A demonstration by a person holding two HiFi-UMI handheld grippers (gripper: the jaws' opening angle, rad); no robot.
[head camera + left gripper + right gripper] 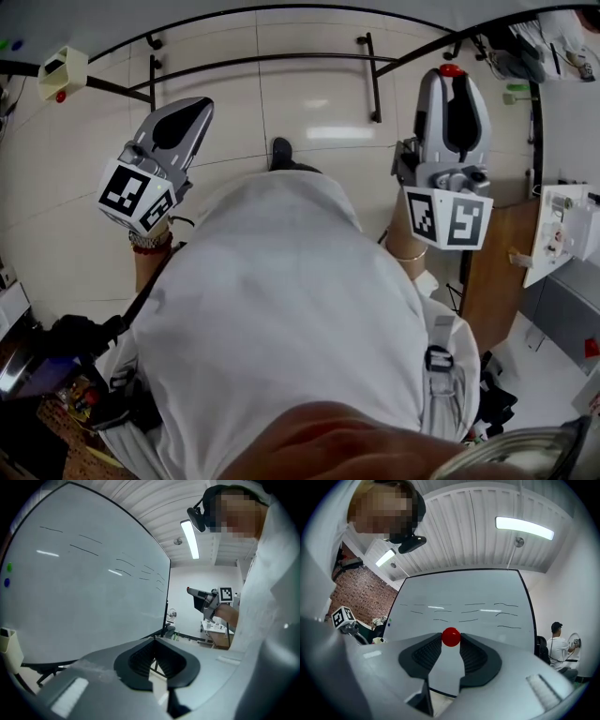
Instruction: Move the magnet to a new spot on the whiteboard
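Observation:
A round red magnet (451,637) sits pinched between the jaw tips of my right gripper (451,640), which is shut on it. It is held in the air, off the whiteboard (464,609), which fills the view ahead and bears several short dark strokes. The head view shows the same magnet (452,69) at the tip of the right gripper (452,77). My left gripper (153,640) is shut with nothing in it and hangs beside the whiteboard (84,583). A green magnet (9,566) and a blue magnet (6,582) stick near the board's left edge.
The whiteboard's black stand legs (373,80) cross the tiled floor in front of the person's foot. A brown table (497,272) with a white device (562,234) stands at the right. Another person (558,646) stands by the far wall.

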